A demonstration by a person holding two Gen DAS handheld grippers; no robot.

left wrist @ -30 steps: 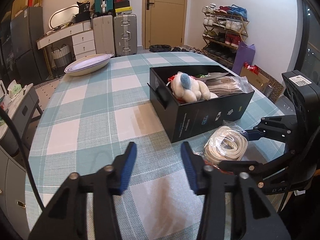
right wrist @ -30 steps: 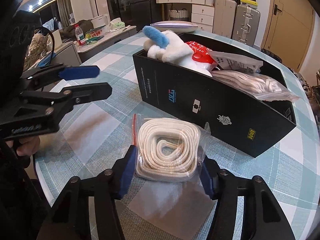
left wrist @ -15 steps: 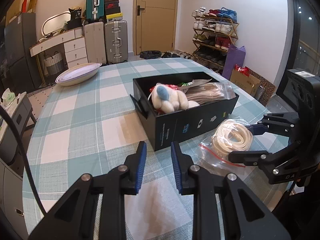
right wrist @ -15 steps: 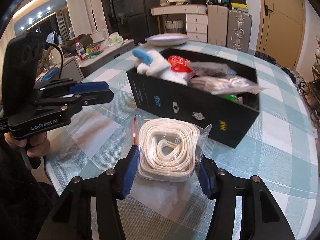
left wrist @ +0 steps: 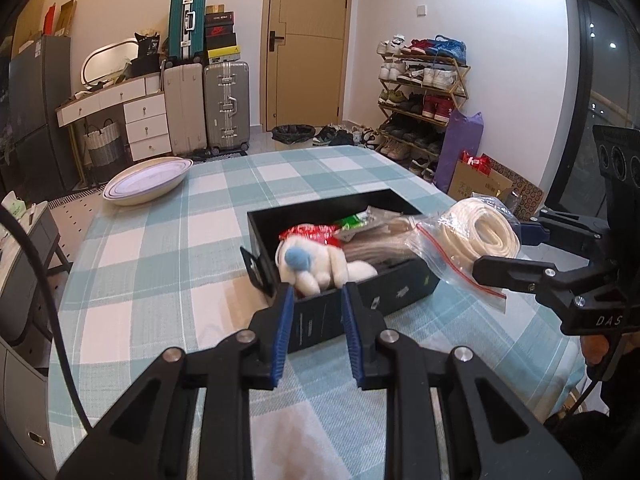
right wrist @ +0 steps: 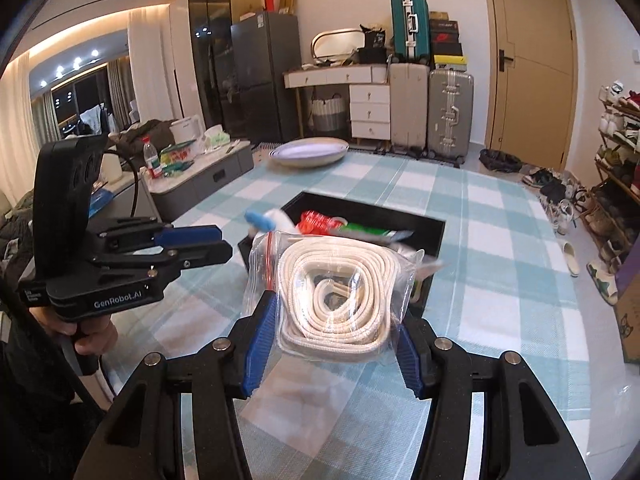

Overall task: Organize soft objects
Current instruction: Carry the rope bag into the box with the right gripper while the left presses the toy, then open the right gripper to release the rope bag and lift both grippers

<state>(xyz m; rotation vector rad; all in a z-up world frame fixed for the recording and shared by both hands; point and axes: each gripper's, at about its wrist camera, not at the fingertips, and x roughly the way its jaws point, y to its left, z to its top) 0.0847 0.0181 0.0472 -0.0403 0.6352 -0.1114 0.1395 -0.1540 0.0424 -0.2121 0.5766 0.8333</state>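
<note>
The right tongs (right wrist: 332, 344) grip a clear zip-seal plastic bag holding a coil of cream-white rope (right wrist: 336, 292), its 2 blue-padded fingers (right wrist: 258, 344) pressed against the bag's lower sides, and the bag is lifted off the worktop (right wrist: 500, 320), a table under a teal-and-white checked cloth. In the left wrist view the same bag (left wrist: 476, 236) hangs in the air just beside the right end of the long black open-topped cardboard box (left wrist: 360, 304), above its rim level, with the right tongs (left wrist: 516, 248) reaching in from that side. Inside the box lie a white plush toy with a light-blue tuft (left wrist: 320, 268) at the near left end, a red packet (left wrist: 308, 234) behind the toy, a green packet (left wrist: 352, 222) toward the middle, and a beige bagged bundle (left wrist: 380, 246) filling the right part. The left tongs (left wrist: 316, 328) are empty, with a narrow gap between the 2 blue pads, and hover low over the worktop just in front of the box's near wall. A shallow white oval dish (left wrist: 146, 180) rests on the worktop well apart from the box, toward the far left edge.
</note>
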